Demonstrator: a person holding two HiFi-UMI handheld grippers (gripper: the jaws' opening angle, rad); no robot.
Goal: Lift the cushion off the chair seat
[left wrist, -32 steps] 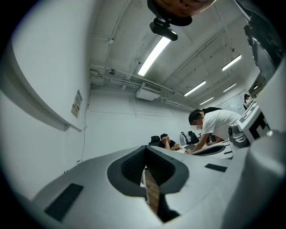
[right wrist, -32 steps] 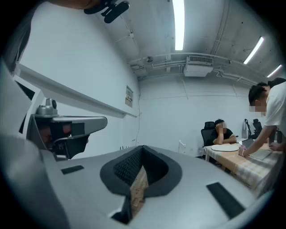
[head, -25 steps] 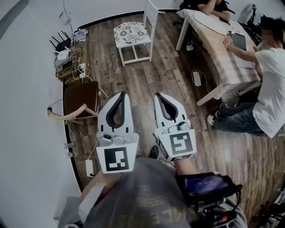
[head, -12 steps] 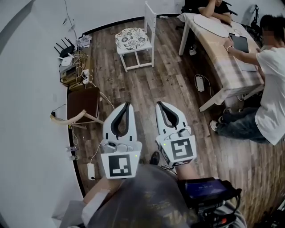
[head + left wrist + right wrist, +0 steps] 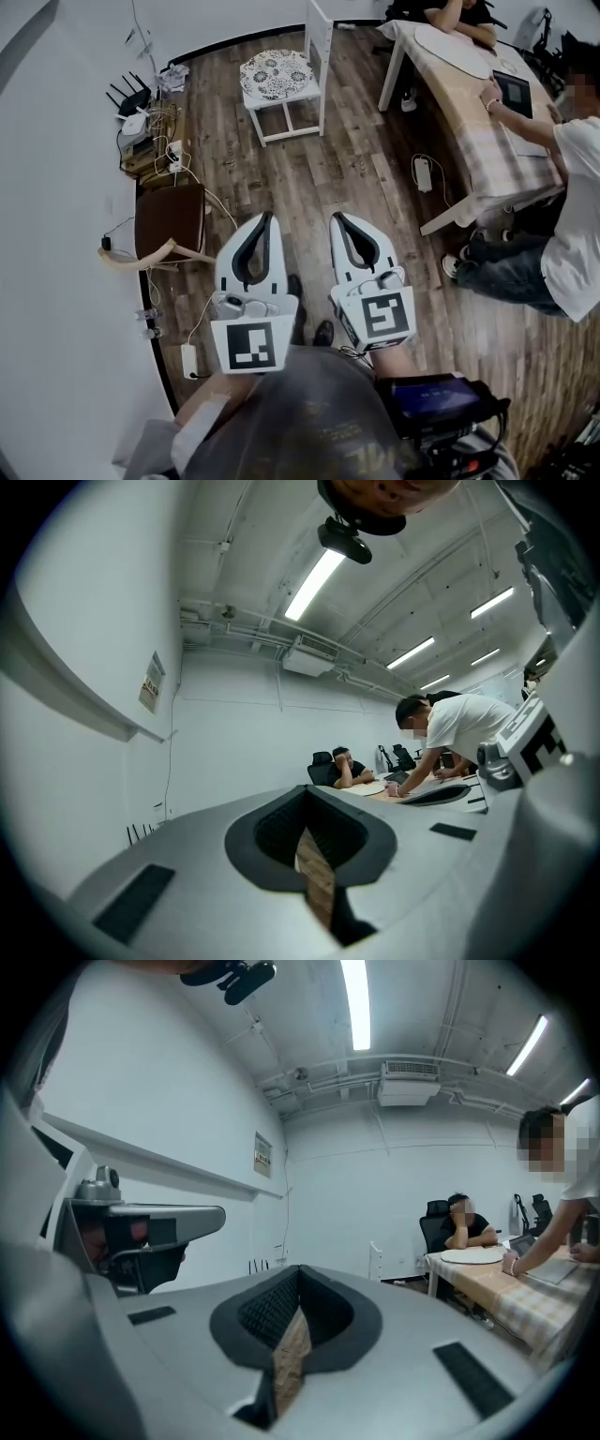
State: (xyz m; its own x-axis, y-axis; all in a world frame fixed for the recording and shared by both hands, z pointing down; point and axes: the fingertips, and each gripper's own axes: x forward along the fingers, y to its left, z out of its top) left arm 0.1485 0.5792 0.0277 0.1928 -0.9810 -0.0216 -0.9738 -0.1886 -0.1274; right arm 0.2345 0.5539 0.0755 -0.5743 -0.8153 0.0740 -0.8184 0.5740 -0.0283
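The round cushion [image 5: 275, 72] with a floral pattern lies on the seat of a white wooden chair [image 5: 317, 37] at the far side of the wood floor. My left gripper [image 5: 265, 217] and right gripper [image 5: 336, 217] are held out side by side, level and well short of the chair. Both have their jaws together with nothing between them. In the left gripper view, the left gripper [image 5: 305, 794] points toward the far wall. From the right gripper view, the right gripper [image 5: 298, 1271] faces the room and the white chair's back [image 5: 376, 1262] shows far off.
A brown chair [image 5: 169, 217] stands left of my left gripper. A router [image 5: 132, 111] and tangled cables lie by the left wall. A long table [image 5: 469, 89] with people seated stands at the right. A power strip [image 5: 419, 173] lies on the floor near it.
Both grippers sit a little lower in the head view than a second ago and have shifted together across the floor. Their jaws stay together.
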